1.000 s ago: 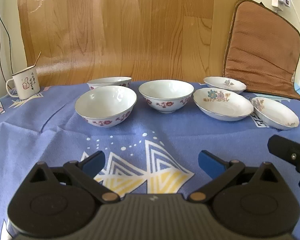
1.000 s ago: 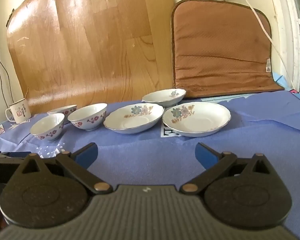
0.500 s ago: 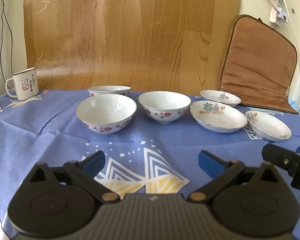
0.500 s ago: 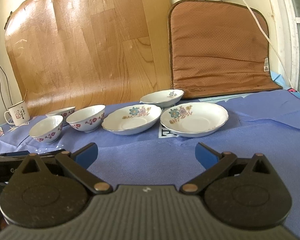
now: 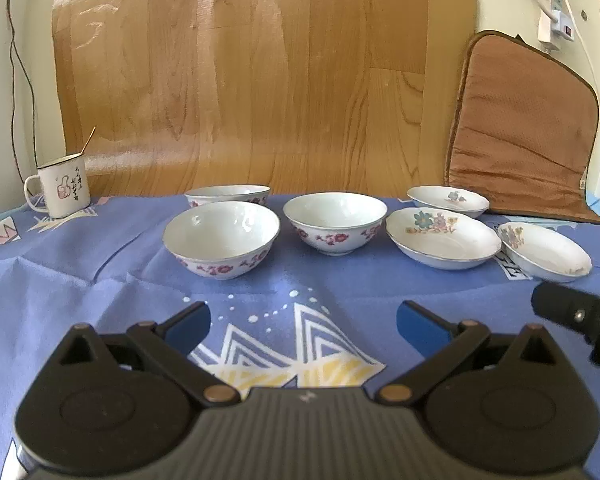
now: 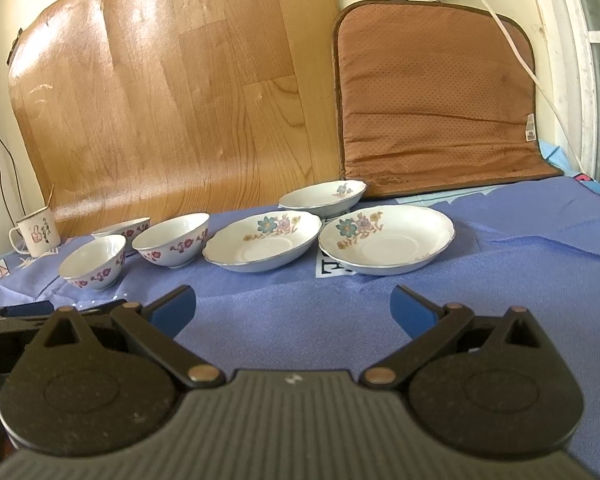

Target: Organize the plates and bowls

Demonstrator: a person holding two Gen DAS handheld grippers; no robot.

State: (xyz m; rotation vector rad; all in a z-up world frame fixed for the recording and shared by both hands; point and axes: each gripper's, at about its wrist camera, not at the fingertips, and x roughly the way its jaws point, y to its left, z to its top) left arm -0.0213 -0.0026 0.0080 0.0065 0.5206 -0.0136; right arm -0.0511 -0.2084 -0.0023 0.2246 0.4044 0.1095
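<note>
Three white bowls with red flowers stand on the blue cloth: a near left bowl (image 5: 222,238) (image 6: 93,261), a middle bowl (image 5: 334,222) (image 6: 172,239) and a rear bowl (image 5: 228,194) (image 6: 122,229). Three flowered plates lie to their right: a centre plate (image 5: 442,236) (image 6: 264,240), a right plate (image 5: 544,250) (image 6: 386,238) and a rear plate (image 5: 448,200) (image 6: 323,197). My left gripper (image 5: 303,326) is open and holds nothing, well short of the bowls. My right gripper (image 6: 293,308) is open and holds nothing, in front of the plates.
A white enamel mug (image 5: 62,186) (image 6: 36,232) stands at the far left. A wooden board (image 5: 260,80) and a brown cushion (image 5: 520,132) (image 6: 436,96) lean on the wall behind. A white cable (image 6: 512,36) hangs from a power strip. The right gripper's body (image 5: 580,316) shows at the right edge.
Both grippers have drawn back and tilted up a little, so the dishes look smaller and sit lower in each view. No dish has moved. Both grippers stay open.
</note>
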